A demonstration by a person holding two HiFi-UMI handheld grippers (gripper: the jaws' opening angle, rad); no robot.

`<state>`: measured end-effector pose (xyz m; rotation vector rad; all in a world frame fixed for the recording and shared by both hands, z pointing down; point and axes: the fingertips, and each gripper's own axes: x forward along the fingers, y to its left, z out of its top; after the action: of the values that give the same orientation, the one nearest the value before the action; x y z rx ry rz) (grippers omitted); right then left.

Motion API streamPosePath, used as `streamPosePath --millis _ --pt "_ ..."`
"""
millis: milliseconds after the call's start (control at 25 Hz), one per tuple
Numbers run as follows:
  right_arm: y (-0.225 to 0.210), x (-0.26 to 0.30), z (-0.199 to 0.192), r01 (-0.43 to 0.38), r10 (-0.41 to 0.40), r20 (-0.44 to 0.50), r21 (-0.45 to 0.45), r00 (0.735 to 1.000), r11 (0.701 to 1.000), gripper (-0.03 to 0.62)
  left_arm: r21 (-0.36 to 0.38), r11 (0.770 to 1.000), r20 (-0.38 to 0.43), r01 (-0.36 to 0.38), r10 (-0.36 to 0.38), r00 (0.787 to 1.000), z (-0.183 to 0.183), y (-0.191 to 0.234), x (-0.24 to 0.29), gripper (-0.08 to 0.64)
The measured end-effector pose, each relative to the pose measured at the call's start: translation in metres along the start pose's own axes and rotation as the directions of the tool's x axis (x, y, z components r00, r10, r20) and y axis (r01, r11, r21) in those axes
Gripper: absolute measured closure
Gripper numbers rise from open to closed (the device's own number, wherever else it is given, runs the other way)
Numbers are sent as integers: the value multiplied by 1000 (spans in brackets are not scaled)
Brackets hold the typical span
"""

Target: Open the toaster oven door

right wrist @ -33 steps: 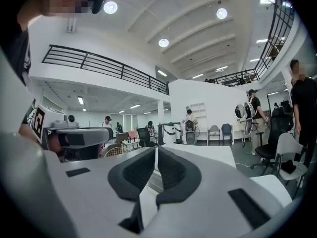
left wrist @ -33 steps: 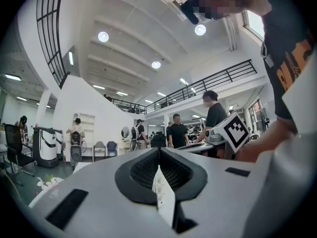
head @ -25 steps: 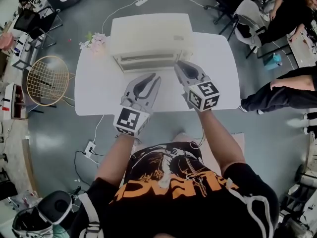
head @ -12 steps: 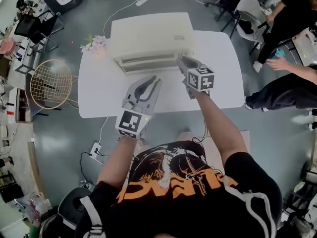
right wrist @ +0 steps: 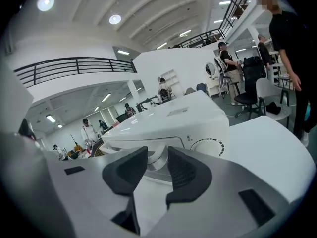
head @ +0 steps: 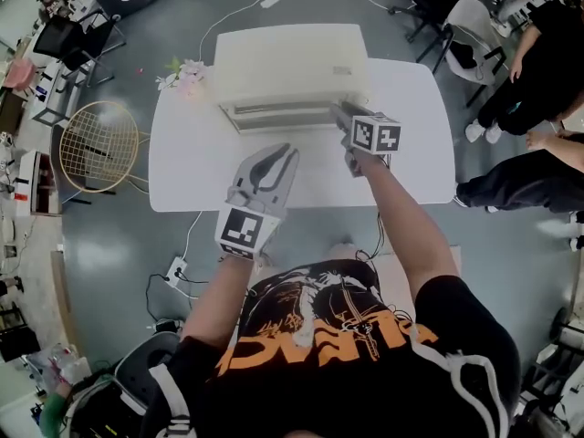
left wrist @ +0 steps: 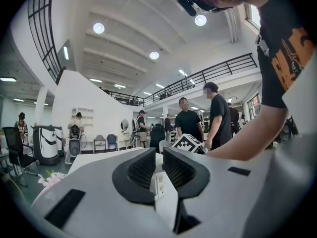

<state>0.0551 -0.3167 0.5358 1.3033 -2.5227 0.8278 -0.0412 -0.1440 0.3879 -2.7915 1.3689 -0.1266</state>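
A white toaster oven (head: 287, 67) stands at the far side of a white table (head: 192, 172). My right gripper (head: 339, 109) is at the oven's front, near its right end. In the right gripper view its jaws (right wrist: 157, 150) have just been opening. They stand apart with nothing pressed between them, and the curved door handle (right wrist: 155, 158) shows just beyond the gap. The door looks closed. My left gripper (head: 288, 151) hovers over the table a little short of the oven. Its pads (left wrist: 159, 155) leave only a narrow slit, with nothing in it.
A round dial (right wrist: 210, 145) sits at the right of the oven front. Pink flowers (head: 185, 73) lie at the table's far left corner. A round wire rack (head: 91, 146) stands on the floor to the left. People (head: 538, 62) and chairs are to the right.
My right gripper has moved forward and down to the oven's front, and its jaws have widened. The left gripper has stayed where it was.
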Motion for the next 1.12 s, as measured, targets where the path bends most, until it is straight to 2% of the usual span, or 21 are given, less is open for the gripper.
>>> streamPosePath --millis 320,520,680,1120 --pt "-3 10 2 -11 19 -57 132 998 991 466 -6 1000 4 -5 5 1000 -2 1 -4 499" --pt "-2 14 -2 -30 61 -129 230 990 973 466 -15 1000 13 -14 14 1000 0 2 -9 500" --pt "-1 15 -3 -35 74 -185 208 980 978 469 -28 999 22 -15 16 1000 0 1 -10 502" --pt "13 -4 -18 -9 21 -186 65 982 998 476 -26 1000 10 7 -7 1000 -3 -5 -6 505"
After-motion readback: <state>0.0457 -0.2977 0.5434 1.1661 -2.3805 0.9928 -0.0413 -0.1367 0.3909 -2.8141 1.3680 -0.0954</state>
